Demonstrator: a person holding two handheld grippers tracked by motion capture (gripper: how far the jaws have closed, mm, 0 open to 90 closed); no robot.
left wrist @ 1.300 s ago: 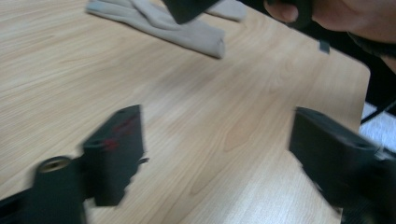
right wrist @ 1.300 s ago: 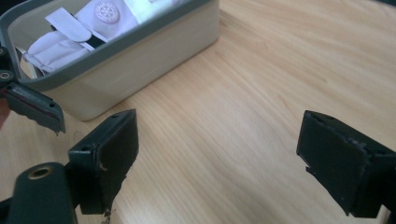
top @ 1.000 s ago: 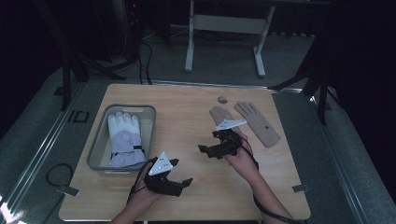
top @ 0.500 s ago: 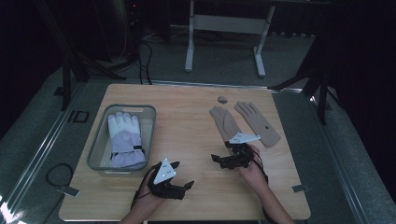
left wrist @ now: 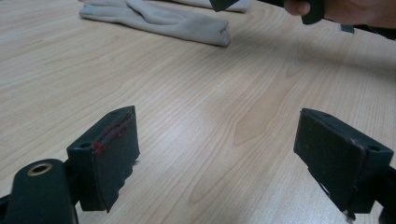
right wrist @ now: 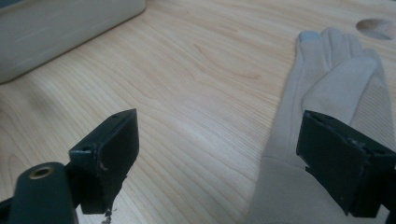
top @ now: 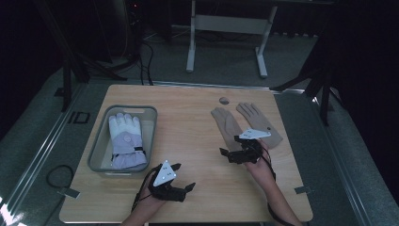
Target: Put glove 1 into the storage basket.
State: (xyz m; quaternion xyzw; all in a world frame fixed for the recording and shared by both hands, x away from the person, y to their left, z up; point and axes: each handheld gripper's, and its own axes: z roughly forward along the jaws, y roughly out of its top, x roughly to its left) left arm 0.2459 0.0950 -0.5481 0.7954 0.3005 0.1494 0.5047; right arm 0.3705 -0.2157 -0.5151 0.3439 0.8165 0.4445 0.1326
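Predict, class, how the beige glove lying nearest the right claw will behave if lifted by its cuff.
The beige glove lies flat and thin on the table, so it will probably droop limply. Its soft knit look suggests it is light and unlikely to slip from the right claw, whose jaws stand open.

Dark room, grey floor (top: 226, 66) (carpeted), white stand (top: 226, 23)

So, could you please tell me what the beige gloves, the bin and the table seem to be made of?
The beige gloves look like soft knit fabric, matte, with a ribbed cuff and a grey fingertip patch in the right gripper view. The bin seems translucent grey plastic, with smooth rounded walls. The table looks like light wood or wood-look laminate, with visible grain and a slight sheen.
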